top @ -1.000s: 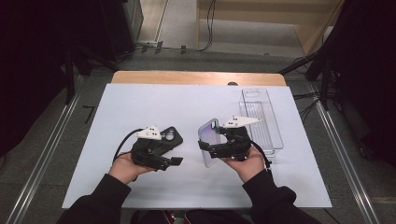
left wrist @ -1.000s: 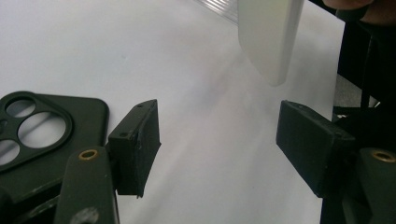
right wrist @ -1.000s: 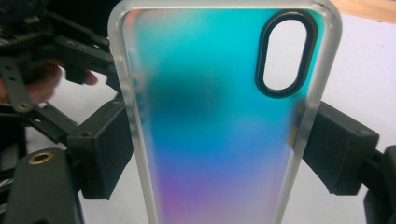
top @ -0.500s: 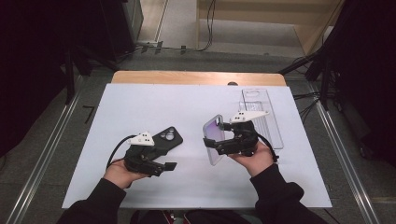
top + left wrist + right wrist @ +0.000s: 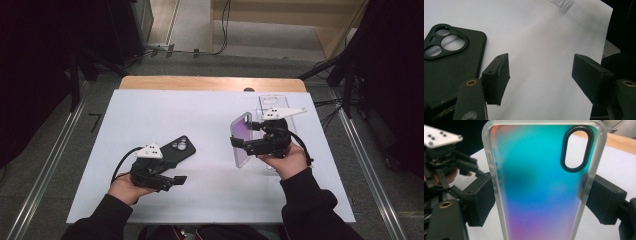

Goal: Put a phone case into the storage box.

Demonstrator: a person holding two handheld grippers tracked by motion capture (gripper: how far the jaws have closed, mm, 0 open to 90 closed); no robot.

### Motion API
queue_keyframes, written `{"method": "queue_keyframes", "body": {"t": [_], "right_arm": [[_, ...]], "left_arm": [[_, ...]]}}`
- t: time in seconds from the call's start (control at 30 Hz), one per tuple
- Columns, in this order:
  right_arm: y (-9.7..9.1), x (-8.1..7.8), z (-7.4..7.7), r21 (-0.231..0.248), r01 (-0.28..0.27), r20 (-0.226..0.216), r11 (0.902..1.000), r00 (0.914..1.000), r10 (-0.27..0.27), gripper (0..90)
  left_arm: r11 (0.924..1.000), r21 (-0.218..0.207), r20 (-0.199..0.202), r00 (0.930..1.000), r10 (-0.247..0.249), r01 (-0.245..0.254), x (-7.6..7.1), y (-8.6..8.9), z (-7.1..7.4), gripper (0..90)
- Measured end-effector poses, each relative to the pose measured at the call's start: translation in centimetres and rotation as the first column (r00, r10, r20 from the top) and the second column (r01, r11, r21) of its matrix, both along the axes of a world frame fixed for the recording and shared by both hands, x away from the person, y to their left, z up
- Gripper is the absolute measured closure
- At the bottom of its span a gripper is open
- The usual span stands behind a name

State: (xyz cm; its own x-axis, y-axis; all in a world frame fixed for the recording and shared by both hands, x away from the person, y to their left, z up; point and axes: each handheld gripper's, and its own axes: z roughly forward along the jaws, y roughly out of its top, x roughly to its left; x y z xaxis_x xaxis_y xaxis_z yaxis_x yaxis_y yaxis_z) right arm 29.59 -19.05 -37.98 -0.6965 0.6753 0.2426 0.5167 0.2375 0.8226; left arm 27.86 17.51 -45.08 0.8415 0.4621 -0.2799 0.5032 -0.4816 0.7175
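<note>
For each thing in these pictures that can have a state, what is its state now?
Iridescent phone case: lifted off the table, upright, clamped by its two long edges.
Right gripper: shut on the iridescent phone case.
Black phone case: lying flat on the white table, camera holes up.
Left gripper: open, nothing between the jaws, beside the black phone case.
Clear tray: on the table, behind the right gripper.
</note>
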Motion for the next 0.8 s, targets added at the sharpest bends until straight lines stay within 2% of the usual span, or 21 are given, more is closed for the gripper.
{"method": "queue_keyframes", "body": {"t": [0.33, 0.5, 0.8], "right_arm": [[-1.9, 0.8, 0.9, -0.011, 0.084, 0.015, 0.9964, 0.9964, -0.084, 15.1], [-2.8, 1.1, 1.0, -0.01, 0.146, 0.014, 0.9893, 0.9893, -0.145, 15.1], [-4.5, 1.5, 1.3, -0.007, 0.207, 0.021, 0.9783, 0.9781, -0.207, 15.1]], "left_arm": [[0.9996, 0.001, 0.002, 0.9996, 0.03, -0.03, -0.3, 0.5, 0.0, 30.7], [0.999, 0.002, -0.009, 0.999, 0.044, -0.044, -0.4, 0.8, -0.1, 30.8], [0.9985, -0.005, -0.02, 0.9983, 0.054, -0.054, -0.4, 1.1, -0.2, 30.8]]}}
